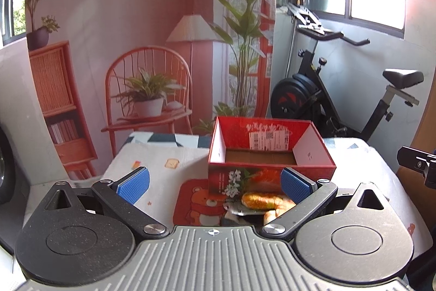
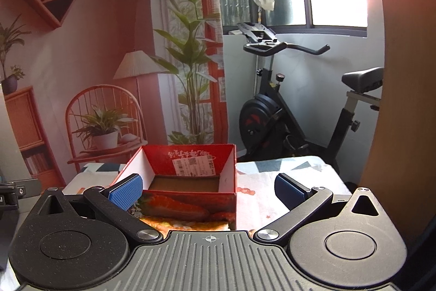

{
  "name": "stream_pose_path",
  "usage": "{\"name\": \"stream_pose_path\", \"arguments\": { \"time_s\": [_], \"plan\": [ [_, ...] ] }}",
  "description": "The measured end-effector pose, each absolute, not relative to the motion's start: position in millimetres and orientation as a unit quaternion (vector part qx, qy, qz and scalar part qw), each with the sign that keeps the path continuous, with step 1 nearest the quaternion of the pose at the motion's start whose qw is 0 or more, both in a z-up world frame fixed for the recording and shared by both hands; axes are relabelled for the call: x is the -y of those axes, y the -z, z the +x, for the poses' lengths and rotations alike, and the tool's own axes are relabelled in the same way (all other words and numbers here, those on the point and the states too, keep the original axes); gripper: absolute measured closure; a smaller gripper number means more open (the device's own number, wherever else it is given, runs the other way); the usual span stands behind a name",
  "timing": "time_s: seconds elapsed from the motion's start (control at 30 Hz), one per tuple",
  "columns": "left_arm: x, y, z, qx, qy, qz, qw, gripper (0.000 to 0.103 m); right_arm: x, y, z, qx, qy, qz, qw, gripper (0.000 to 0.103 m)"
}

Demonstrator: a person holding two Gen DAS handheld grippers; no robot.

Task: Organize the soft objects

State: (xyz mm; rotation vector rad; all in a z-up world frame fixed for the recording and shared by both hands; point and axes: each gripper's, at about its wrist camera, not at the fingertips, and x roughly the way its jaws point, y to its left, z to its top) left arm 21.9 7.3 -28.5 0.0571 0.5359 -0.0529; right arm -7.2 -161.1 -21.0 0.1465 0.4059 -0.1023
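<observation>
Left wrist view: the left gripper (image 1: 215, 183) is spread wide, holding nothing — an open red cardboard box (image 1: 271, 152) sits just ahead, and an orange plush toy (image 1: 263, 201) lies by its right finger. Right wrist view: the right gripper (image 2: 208, 191) gapes wide too, empty — the box (image 2: 188, 182) stands straight ahead, between its pads.

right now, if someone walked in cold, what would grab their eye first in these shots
The open red box stands mid-table on the cartoon-print cloth, apparently with nothing in it but a cardboard floor and a white label on its far inner wall. Just in front of it lies a small orange-yellow soft item, between the spread fingers of the left claw. Behind the table, a black exercise bike stands by the window, beside a pink room-scene backdrop.
</observation>
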Motion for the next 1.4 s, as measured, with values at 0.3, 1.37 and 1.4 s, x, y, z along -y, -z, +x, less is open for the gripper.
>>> {"name": "stream_pose_path", "arguments": {
  "time_s": [0.3,1.37,1.4],
  "plan": [
    [-26,87,61,-0.373,0.037,-0.007,0.927,0.000,159,84,13,-0.248,0.017,0.075,0.966,0.001],
    [-18,177,181,-0.459,0.077,-0.077,0.882,0.059,178,206,135,-0.353,-0.006,0.085,0.932,0.052],
    [-15,179,185,-0.462,0.081,-0.076,0.880,0.061,176,211,138,-0.361,-0.011,0.084,0.929,0.054]
  ]
}}
